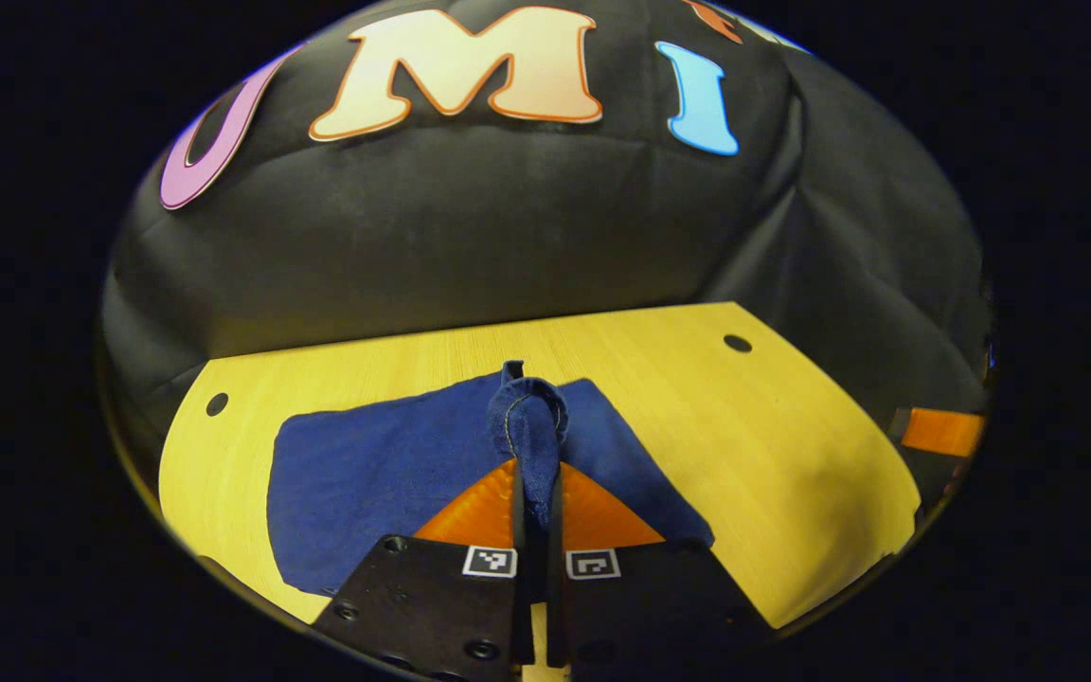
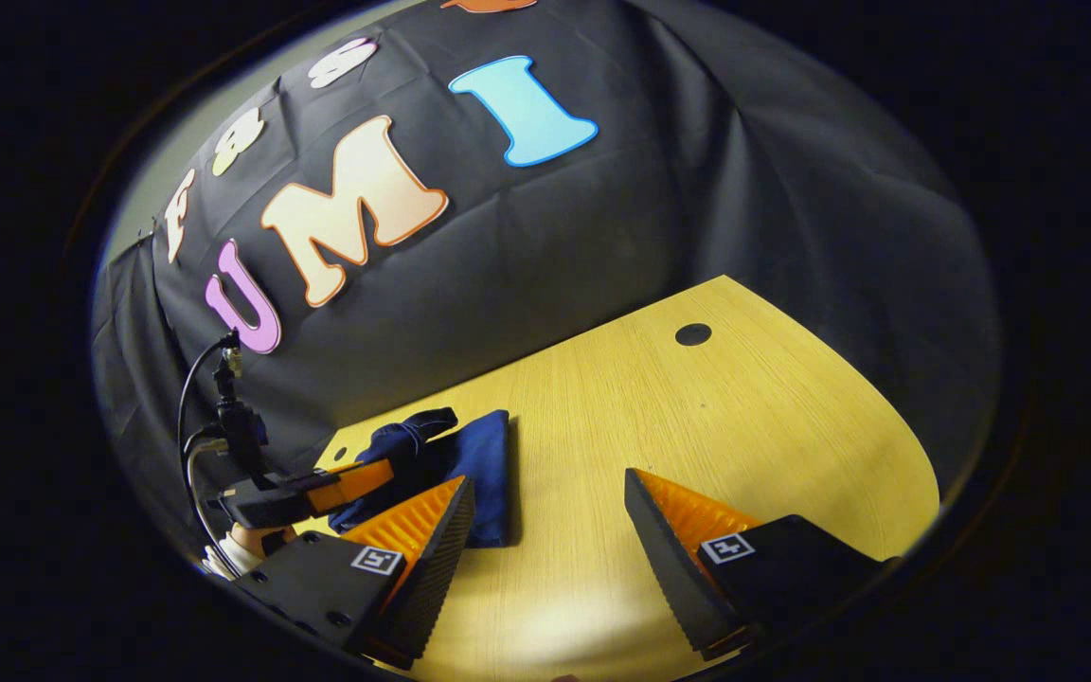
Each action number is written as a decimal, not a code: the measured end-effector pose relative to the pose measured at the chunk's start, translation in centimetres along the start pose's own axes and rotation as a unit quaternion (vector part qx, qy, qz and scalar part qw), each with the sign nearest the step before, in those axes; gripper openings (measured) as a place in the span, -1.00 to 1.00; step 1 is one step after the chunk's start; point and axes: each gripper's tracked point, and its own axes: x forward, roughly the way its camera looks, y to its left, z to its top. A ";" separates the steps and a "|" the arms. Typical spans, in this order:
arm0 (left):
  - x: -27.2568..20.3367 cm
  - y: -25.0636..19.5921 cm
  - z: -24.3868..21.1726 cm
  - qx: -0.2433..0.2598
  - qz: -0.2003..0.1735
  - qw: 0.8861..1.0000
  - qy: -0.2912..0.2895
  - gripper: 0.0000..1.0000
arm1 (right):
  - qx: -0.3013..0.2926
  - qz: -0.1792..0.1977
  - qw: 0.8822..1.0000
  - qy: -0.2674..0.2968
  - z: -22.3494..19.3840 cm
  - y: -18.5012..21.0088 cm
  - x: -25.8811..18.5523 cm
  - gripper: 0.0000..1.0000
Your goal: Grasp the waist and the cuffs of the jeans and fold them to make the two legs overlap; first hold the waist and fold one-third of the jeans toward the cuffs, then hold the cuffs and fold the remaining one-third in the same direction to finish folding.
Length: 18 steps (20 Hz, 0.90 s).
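Dark blue jeans (image 1: 366,474) lie folded on the yellow wooden table (image 1: 773,445). My left gripper (image 1: 536,469) is shut on a bunched edge of the denim (image 1: 528,421), which stands up between its fingers. In the right gripper view the jeans (image 2: 487,455) lie left of centre, and the left gripper (image 2: 347,485) reaches over them from the left. My right gripper (image 2: 547,478) is open over bare tabletop just right of the jeans, with nothing between its fingers. Which end of the jeans is pinched I cannot tell.
The table (image 2: 744,445) has round holes near its far corners (image 1: 738,343) (image 2: 693,333). Black cloth wall runs behind it. A hand (image 2: 241,549) holds the left gripper, with a cable above it. The right gripper's finger (image 1: 943,431) pokes in at the right edge.
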 end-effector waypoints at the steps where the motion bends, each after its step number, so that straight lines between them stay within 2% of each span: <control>1: 0.3 -0.5 -0.6 0.006 -0.006 1.000 0.003 -0.86 | -0.003 0.001 1.000 0.002 -0.3 0.2 0.0 0.96; 2: 0.3 -1.5 -1.2 0.008 -0.019 1.000 0.006 -0.77 | -0.006 0.001 1.000 0.005 -0.5 0.5 0.1 0.86; 3: 0.3 -2.5 -1.9 0.006 -0.038 0.999 0.009 -0.65 | -0.009 0.000 1.000 0.007 -1.0 0.8 0.2 0.96; 4: -0.1 -3.7 -2.2 0.001 -0.058 0.998 0.010 -0.63 | -0.013 0.000 1.000 0.010 -1.2 1.1 0.2 0.96; 5: -0.6 -4.6 -2.4 0.001 -0.071 0.997 0.008 -0.12 | -0.016 -0.002 1.000 0.011 -1.6 1.4 0.1 0.96; 6: -1.1 -5.0 -2.8 0.005 -0.076 0.997 0.005 0.00 | -0.020 -0.003 1.000 0.011 -1.7 1.9 0.0 0.96; 9: -3.6 -4.3 -2.4 0.017 -0.066 0.998 -0.016 0.91 | -0.022 0.000 1.000 0.008 -2.2 3.8 -0.4 0.96; 18: -15.7 5.2 -1.9 0.014 0.016 0.998 -0.065 0.86 | -0.026 0.020 0.999 -0.012 -3.6 11.2 -3.7 0.96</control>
